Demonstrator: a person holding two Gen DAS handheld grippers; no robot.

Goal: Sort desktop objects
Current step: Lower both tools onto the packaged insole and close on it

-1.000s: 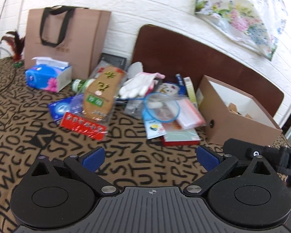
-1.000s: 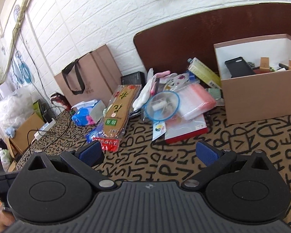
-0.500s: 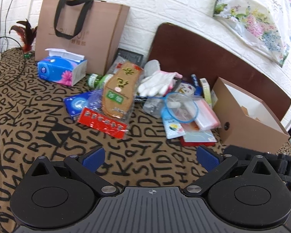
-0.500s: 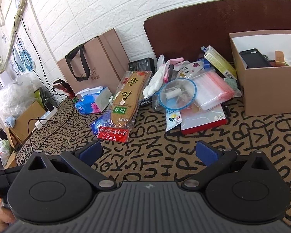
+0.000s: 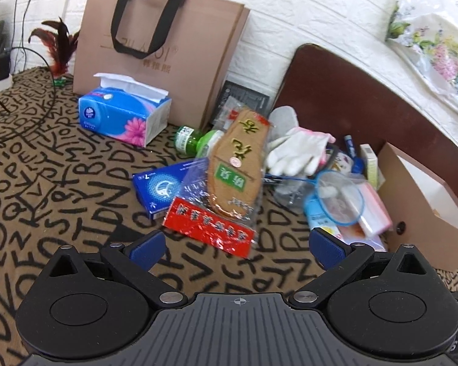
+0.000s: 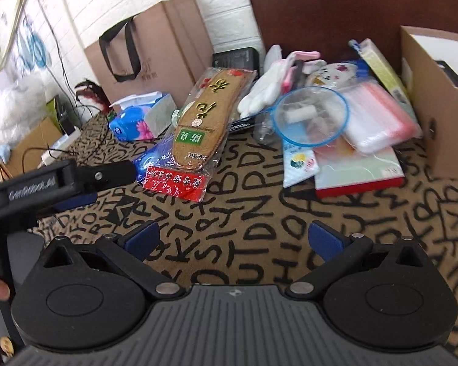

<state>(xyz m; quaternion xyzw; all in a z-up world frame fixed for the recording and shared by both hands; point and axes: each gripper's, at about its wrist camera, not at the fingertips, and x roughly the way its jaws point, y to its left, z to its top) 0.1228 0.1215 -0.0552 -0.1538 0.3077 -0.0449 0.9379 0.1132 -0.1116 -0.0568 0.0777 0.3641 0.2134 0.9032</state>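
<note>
A heap of clutter lies on the letter-print cloth: packaged insoles [image 5: 233, 170] [image 6: 203, 122] with a red header, a flat blue box [image 5: 165, 187], white gloves [image 5: 296, 151] [image 6: 261, 91], a blue-rimmed net [image 5: 340, 198] [image 6: 311, 116], pink zip bags [image 6: 377, 119] and a red-edged box [image 6: 360, 172]. A brown cardboard box [image 5: 412, 210] [image 6: 436, 100] stands at the right. My left gripper [image 5: 238, 245] is open, just short of the insoles' red header. My right gripper [image 6: 233, 241] is open over bare cloth, nothing between its fingers. The left gripper [image 6: 55, 183] shows from the side in the right wrist view.
A tissue pack [image 5: 123, 116] [image 6: 137, 117] and a brown paper bag [image 5: 158, 52] [image 6: 146, 55] stand at the back left. A green bottle [image 5: 192, 141] lies behind the insoles. Cables [image 5: 21, 70] run at the far left. A dark board [image 5: 366, 103] leans against the wall.
Both grippers have moved forward toward the heap. The left one now sits close to the insoles and has come into the right wrist view. Both stay open.
</note>
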